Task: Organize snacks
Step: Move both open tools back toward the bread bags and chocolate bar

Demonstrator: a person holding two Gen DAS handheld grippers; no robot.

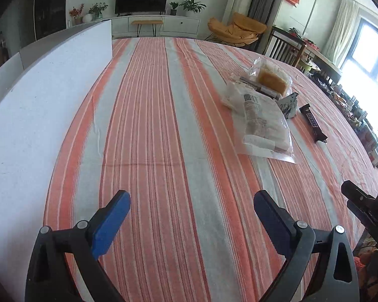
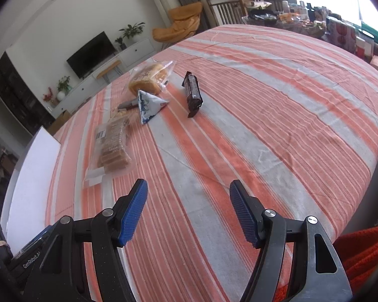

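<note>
Snacks lie in a loose group on the striped tablecloth (image 1: 163, 125). A clear bag of biscuits (image 1: 262, 128) (image 2: 113, 143) is nearest. Behind it are a white-and-blue triangular pack (image 1: 288, 104) (image 2: 148, 105), a wrapped yellow cake (image 1: 272, 76) (image 2: 148, 78) and a small dark packet (image 2: 127, 105). A dark Snickers bar (image 1: 313, 123) (image 2: 192, 94) lies to their right. My left gripper (image 1: 191, 207) is open and empty, low over the cloth, left of the snacks. My right gripper (image 2: 189, 196) is open and empty, short of the snacks.
A white board (image 1: 37, 105) (image 2: 30, 173) stands along the table's left edge. Part of the right gripper's body (image 1: 365, 209) shows at the left wrist view's right edge. A cluttered side table (image 2: 302, 20) and a chair (image 2: 224, 10) stand beyond the far edge.
</note>
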